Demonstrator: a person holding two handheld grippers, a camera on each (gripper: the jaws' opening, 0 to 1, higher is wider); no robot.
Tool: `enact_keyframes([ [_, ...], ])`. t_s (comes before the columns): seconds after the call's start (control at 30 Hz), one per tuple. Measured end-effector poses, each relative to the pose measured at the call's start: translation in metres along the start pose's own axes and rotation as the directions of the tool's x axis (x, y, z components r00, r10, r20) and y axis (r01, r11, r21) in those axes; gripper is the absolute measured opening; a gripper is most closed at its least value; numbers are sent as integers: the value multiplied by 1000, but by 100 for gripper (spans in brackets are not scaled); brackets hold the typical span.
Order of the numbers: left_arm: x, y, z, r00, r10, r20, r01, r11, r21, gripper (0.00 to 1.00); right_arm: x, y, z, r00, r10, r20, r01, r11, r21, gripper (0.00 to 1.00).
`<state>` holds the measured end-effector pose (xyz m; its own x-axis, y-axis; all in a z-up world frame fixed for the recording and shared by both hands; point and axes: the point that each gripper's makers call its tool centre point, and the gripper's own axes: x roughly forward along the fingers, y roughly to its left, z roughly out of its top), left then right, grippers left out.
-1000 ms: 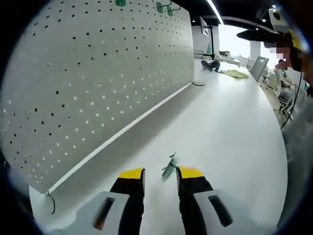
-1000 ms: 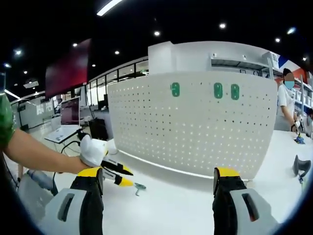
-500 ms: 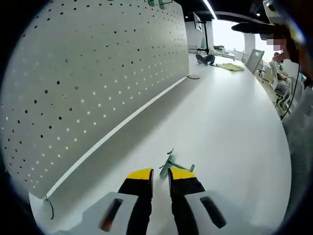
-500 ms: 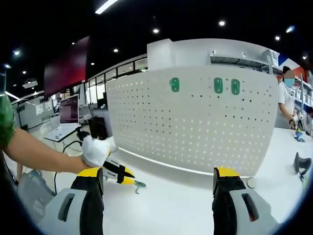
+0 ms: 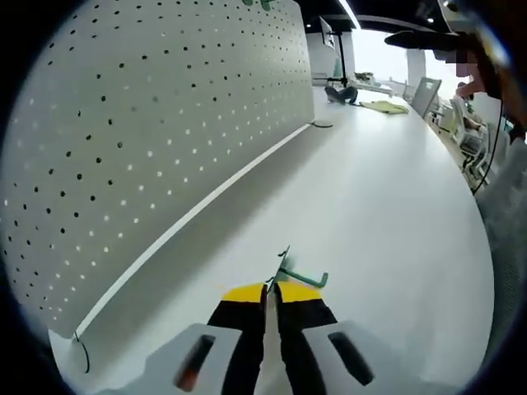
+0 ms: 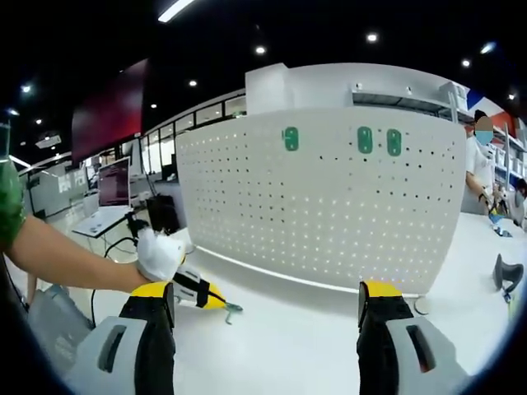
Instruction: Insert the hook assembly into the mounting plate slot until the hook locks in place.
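L gripper bottom centre, jaws clamped on hook; pegboard upper left. R gripper jaws wide, empty.

Left gripper fingers closed; right gripper spread.

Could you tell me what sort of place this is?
Probably an open-plan lab or demo workspace: a white pegboard stands on a long white table, a laptop sits on a desk, and recessed spotlights dot the dark ceiling.

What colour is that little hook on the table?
Green; the small metal hook shows best in the left gripper view.
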<state>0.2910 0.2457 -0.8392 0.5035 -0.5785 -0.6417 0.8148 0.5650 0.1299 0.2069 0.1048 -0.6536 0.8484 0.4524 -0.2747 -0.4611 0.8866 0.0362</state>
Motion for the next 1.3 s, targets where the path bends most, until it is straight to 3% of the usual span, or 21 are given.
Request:
enact_keyframes([
  [0.5, 2, -1, 0, 1000, 17, 0, -17, 1000, -22, 2, 0, -1, 0, 1000, -3, -1, 3, 1000, 1, 94],
  [0.83, -5, -1, 6, 998, 38, 47, -33, 994, -108, 2, 2, 1, 3, 1000, 5, 4, -5, 1000, -1, 94],
  [1.1, -23, 1, 39, 984, 76, 164, -45, 981, -189, 1, 4, 6, 8, 1000, 15, 14, -15, 1000, -4, 94],
  [1.3, -40, -4, 70, 962, 91, 256, -33, 975, -221, 1, 5, 10, 15, 999, 23, 27, -23, 1000, -11, 94],
])
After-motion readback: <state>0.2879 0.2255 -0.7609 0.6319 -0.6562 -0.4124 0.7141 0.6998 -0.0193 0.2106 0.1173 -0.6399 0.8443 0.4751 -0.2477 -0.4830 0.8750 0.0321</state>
